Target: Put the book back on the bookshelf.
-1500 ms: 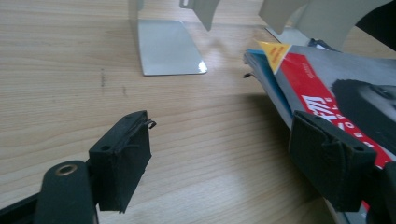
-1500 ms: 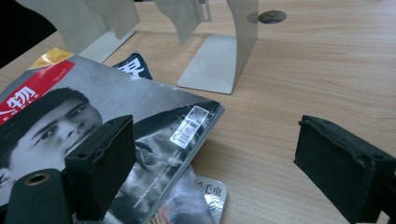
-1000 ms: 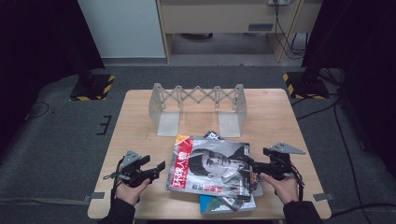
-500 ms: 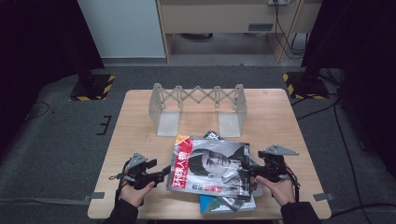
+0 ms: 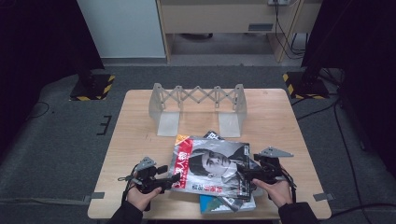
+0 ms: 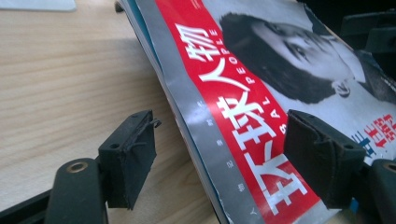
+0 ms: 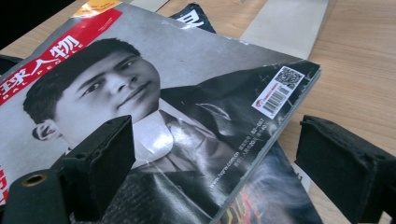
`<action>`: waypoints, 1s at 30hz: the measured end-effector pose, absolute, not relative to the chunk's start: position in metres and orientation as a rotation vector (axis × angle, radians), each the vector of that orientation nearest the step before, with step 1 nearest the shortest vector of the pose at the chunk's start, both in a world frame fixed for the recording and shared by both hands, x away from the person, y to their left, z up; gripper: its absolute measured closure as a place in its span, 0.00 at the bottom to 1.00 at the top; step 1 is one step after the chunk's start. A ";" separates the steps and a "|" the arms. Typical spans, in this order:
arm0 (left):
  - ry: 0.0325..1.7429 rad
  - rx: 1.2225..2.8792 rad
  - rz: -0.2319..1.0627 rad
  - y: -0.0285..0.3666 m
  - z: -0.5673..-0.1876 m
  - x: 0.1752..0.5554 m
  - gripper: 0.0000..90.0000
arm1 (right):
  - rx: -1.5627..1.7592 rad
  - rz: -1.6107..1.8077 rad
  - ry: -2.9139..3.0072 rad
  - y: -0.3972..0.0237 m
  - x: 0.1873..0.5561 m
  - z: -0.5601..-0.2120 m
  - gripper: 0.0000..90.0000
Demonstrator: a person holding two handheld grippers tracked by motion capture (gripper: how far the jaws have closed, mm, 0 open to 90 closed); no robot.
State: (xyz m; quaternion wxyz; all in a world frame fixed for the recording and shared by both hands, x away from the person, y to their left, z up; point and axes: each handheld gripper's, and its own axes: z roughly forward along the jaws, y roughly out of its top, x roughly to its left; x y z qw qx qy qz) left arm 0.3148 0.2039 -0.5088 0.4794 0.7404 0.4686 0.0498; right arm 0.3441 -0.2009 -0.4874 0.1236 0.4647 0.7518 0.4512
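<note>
Two grippers flank the top magazine [image 5: 212,169] on the near table [image 5: 135,140]: left gripper [image 5: 169,181] and right gripper [image 5: 246,176] fingers released, apparently straddling its edges; right's just widened.

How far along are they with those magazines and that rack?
Barely begun. The expanding rack stands with no magazine in it. Both the left gripper and right gripper sit open at opposite edges of the top magazine, not yet clamped. Lifting it, and the magazines underneath, remains.
</note>
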 end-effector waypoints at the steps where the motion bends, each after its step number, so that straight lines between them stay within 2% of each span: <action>1: 1.145 1.809 0.110 0.203 -0.510 0.315 0.27 | 1.355 1.318 2.193 -0.201 0.344 -0.488 0.13; 17: 1.147 1.785 -0.008 0.197 -0.517 0.318 0.32 | 1.338 1.330 2.239 -0.194 0.343 -0.495 0.11; 23: 1.147 1.787 -0.062 0.195 -0.522 0.320 0.28 | 1.320 1.318 2.241 -0.192 0.342 -0.496 0.10; 25: 1.150 1.792 -0.139 0.192 -0.526 0.321 0.24 | 1.320 1.321 2.240 -0.193 0.342 -0.496 0.10; 27: 1.137 1.810 -0.123 0.190 -0.526 0.320 0.21 | 1.322 1.321 2.237 -0.192 0.342 -0.496 0.10; 30: 1.127 1.814 -0.115 0.191 -0.524 0.320 0.21 | 1.323 1.323 2.237 -0.192 0.342 -0.496 0.10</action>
